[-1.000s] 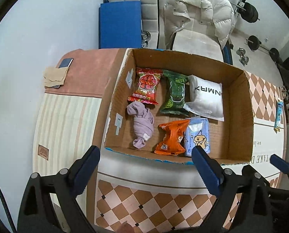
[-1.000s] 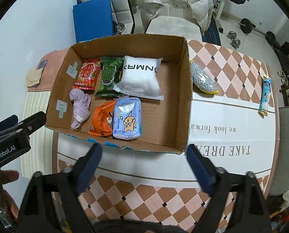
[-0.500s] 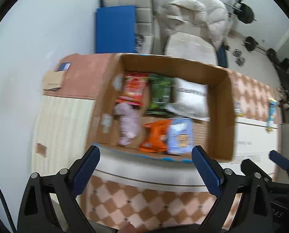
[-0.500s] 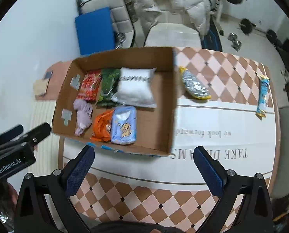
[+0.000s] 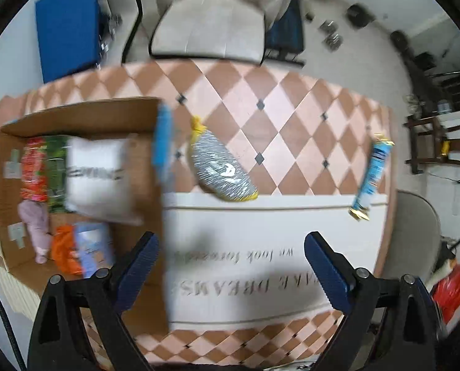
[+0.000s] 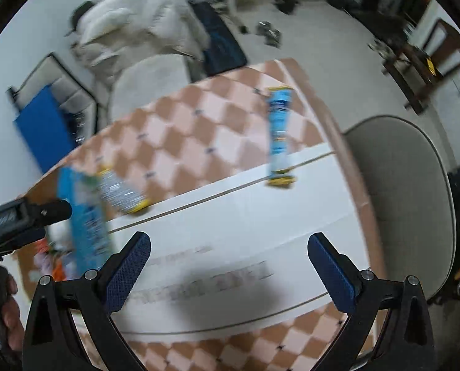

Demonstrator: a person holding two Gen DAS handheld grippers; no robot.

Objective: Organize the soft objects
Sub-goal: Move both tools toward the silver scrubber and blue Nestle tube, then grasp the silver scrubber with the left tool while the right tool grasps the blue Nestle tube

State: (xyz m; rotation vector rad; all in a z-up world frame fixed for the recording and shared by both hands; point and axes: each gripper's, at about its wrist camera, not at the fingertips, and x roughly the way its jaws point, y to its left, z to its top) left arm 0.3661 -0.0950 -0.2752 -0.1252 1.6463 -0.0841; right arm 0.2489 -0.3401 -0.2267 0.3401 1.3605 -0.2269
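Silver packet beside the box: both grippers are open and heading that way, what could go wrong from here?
The silver packet lies close to the cardboard box wall, so an open left gripper could catch the wall. The blue stick pack sits near the table edge; a sweeping right gripper might knock it off.

The left gripper (image 5: 231,266) hangs with jaws wide apart over the white band of the tablecloth (image 5: 260,232); a cardboard box (image 5: 143,185) sits at left, holding a white pack (image 5: 98,173), red, green, orange and blue packets and a lilac cloth (image 5: 36,225). A silver bag (image 5: 222,167) lies just beside the box; a blue stick pack (image 5: 370,176) lies well apart at right; the view is blurred.
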